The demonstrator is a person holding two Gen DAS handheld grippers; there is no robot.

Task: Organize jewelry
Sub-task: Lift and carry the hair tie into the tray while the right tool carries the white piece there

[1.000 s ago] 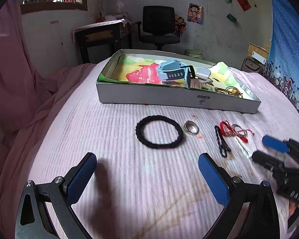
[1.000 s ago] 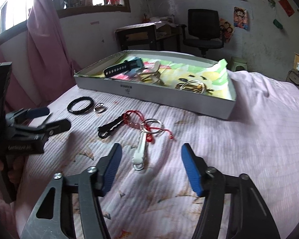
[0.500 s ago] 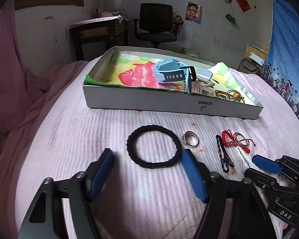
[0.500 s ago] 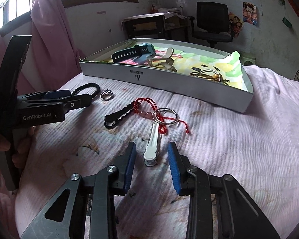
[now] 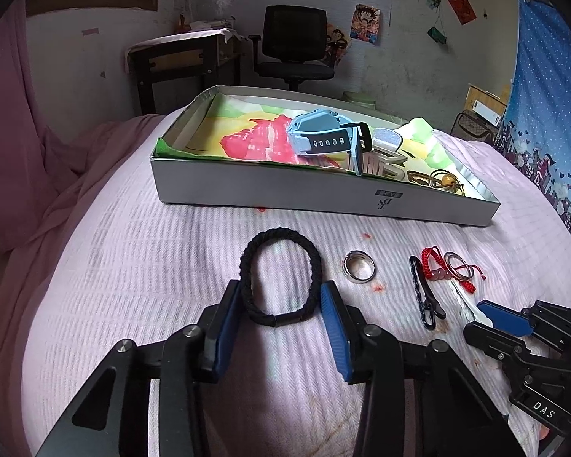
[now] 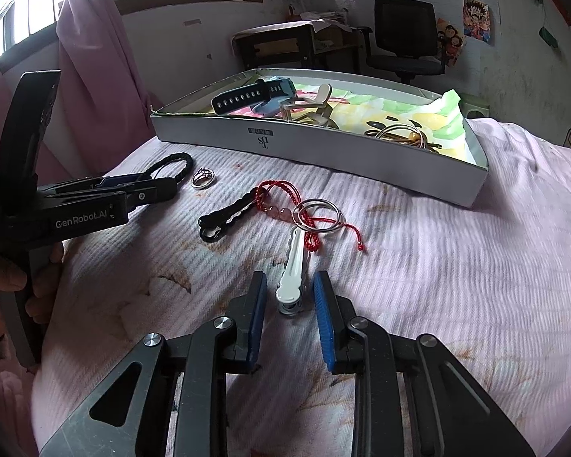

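The black hair tie [image 5: 279, 276] lies on the bedspread [image 5: 133, 259] before the box [image 5: 323, 194], soft and light; squeezed across its sides it should fold. The left gripper [image 5: 281, 318] tilts down over it, jaws closing, pads touching its sides. The white clip [image 6: 295, 266] looks stiff and slick; the right gripper [image 6: 290, 310] closes about its near end, pads still apart from it.

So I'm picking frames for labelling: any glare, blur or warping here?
Left wrist view: sharp, black fisheye corners, the box edge bows, soft shadow under the left gripper. Right wrist view: window at upper left blown out, white clip still crisp, edges curved.
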